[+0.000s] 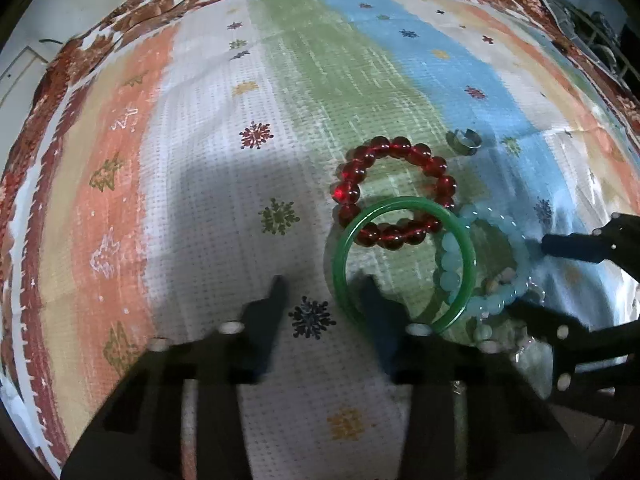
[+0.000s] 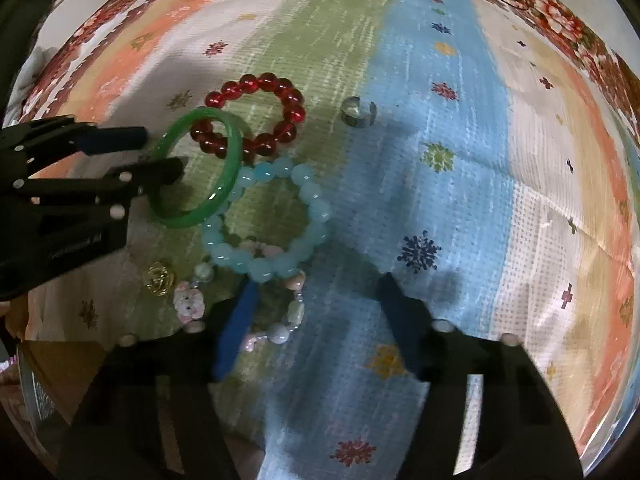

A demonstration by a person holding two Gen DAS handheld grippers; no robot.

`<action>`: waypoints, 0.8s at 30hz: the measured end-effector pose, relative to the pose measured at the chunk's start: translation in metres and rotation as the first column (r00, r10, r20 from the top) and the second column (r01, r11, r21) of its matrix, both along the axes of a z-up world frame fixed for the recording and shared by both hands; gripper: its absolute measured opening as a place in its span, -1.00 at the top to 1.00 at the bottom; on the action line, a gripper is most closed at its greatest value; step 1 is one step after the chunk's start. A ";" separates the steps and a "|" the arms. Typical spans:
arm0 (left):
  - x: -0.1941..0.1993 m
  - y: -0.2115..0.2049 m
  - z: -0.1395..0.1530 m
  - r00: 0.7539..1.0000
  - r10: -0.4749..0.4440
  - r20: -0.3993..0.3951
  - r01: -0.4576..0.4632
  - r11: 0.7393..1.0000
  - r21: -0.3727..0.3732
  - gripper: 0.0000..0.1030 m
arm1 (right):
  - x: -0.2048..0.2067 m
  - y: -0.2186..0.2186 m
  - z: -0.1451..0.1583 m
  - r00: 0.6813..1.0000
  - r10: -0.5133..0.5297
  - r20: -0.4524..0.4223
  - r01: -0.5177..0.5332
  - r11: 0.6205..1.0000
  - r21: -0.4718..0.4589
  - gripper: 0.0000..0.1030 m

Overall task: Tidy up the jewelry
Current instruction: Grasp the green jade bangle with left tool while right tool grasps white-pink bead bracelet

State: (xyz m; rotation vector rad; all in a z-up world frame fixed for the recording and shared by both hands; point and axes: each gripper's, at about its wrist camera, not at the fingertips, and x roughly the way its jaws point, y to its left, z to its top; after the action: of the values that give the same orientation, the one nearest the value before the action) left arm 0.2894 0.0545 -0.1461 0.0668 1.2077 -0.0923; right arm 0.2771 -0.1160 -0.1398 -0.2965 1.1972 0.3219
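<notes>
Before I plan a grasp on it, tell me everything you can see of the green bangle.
The green bangle is one smooth, glossy, translucent ring, jade-like or glass by its look, unbroken. It lies on the striped cloth, leaning over the red bead bracelet at one side and touching the pale blue bead bracelet at the other. The left tongs straddle its rim, one finger inside the ring, one outside; whether the pads press it is unclear.
</notes>
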 end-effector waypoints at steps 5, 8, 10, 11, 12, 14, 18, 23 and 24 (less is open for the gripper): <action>-0.004 0.004 0.002 1.000 -0.001 -0.004 0.001 0.999 -0.036 0.87 | 0.002 0.006 -0.001 1.000 0.011 -0.021 -0.010 0.999 0.035 0.76; -0.008 0.003 0.005 1.000 -0.002 0.002 0.002 0.999 -0.037 0.87 | 0.001 0.005 0.001 1.000 0.013 -0.028 -0.012 0.999 0.050 0.77; -0.010 0.005 0.010 1.000 0.003 0.013 -0.003 0.999 -0.041 0.87 | 0.001 0.004 0.005 0.999 0.015 -0.034 -0.013 0.998 0.064 0.77; -0.010 0.006 0.012 1.000 0.007 0.017 -0.007 0.999 -0.045 0.87 | 0.000 0.003 0.008 0.999 0.017 -0.030 -0.015 0.997 0.069 0.77; -0.011 0.008 0.015 1.000 0.015 0.024 -0.014 0.998 -0.054 0.87 | 0.000 0.003 0.013 1.000 0.021 -0.023 -0.019 0.997 0.071 0.77; -0.011 0.010 0.020 0.999 0.026 0.034 -0.024 0.998 -0.059 0.86 | -0.003 -0.002 0.024 1.000 0.028 -0.004 -0.027 0.996 0.080 0.77; -0.014 0.013 0.031 0.997 0.044 0.058 -0.040 0.997 -0.063 0.86 | -0.012 0.001 0.045 0.998 0.043 0.038 -0.046 0.994 0.094 0.77; -0.022 0.010 0.044 0.995 0.061 0.085 -0.057 0.997 -0.052 0.86 | -0.020 0.007 0.059 0.996 0.044 0.077 -0.050 0.995 0.083 0.77; -0.022 0.009 0.046 0.994 0.062 0.088 -0.058 0.997 -0.054 0.86 | -0.019 0.007 0.060 0.996 0.043 0.080 -0.050 0.995 0.084 0.77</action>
State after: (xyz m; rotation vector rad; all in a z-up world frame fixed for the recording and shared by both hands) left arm 0.2671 0.0630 -0.0997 -0.0102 1.1165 -0.0667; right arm 0.2580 -0.1086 -0.0802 -0.2604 1.0983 0.3975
